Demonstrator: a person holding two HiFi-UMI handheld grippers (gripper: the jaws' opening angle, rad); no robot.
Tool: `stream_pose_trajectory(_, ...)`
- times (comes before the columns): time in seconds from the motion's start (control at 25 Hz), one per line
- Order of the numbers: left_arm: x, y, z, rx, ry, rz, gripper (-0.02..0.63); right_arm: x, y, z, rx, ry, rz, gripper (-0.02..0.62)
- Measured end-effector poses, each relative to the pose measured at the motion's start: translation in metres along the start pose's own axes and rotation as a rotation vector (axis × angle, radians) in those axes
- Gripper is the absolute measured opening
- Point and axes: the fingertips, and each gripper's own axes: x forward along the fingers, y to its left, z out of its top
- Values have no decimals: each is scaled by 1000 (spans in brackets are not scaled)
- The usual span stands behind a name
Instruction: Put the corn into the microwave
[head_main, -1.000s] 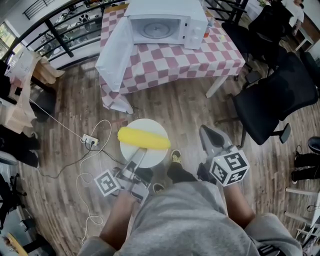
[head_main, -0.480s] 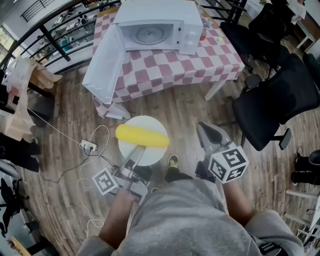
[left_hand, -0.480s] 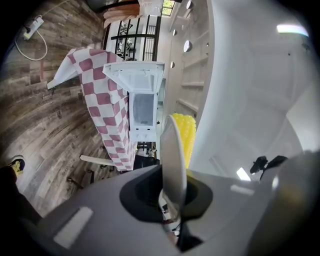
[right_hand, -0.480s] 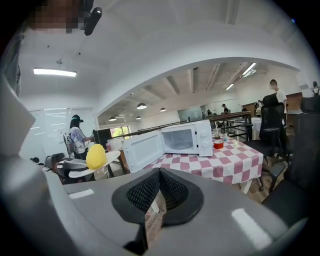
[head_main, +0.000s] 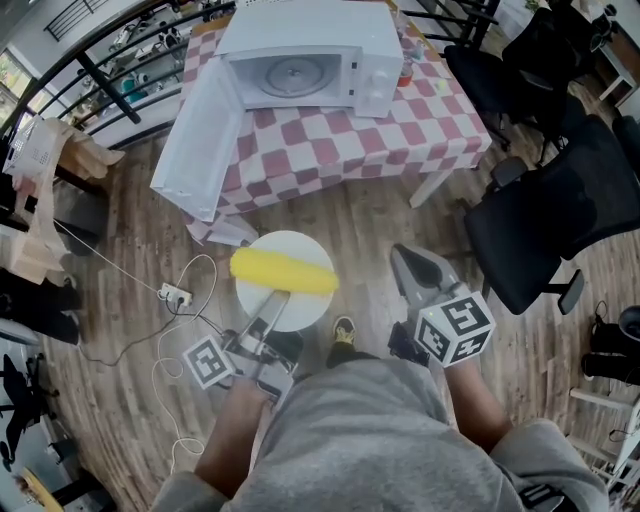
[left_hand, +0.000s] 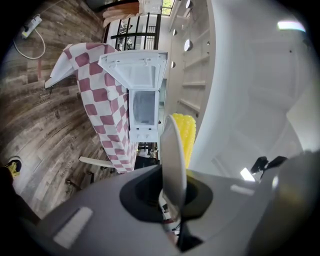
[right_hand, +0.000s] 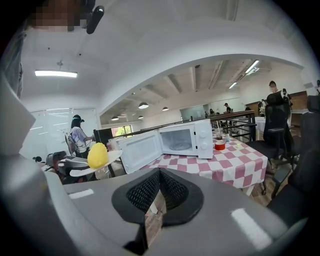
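— What does the corn look like?

— The corn (head_main: 284, 275) is a long, bumpy yellow cob. It lies across a smooth, round white plate (head_main: 296, 314).

— Where is it relative to the tongs?

— The left gripper (head_main: 272, 303) is clamped on the plate's near rim. The cob sits just past its jaws and doesn't touch them. The right gripper (head_main: 412, 264) has its jaws pressed together on nothing, beside the plate and apart from the cob.

— Do the views differ?

— The right gripper view shows the plate side-on as a thin disc, with the cob end-on. From above, the boxy white microwave (head_main: 300, 55) stands on a pink-and-white checked cloth (head_main: 340, 130). Its door (head_main: 198, 140) is swung wide above grey plank flooring (head_main: 370, 215).
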Motion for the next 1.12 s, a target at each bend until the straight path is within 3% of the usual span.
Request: stream_pose_trajectory(1.12,43,0,-6,16,-8,12,14,12,-40,6,5,-18,29,-2)
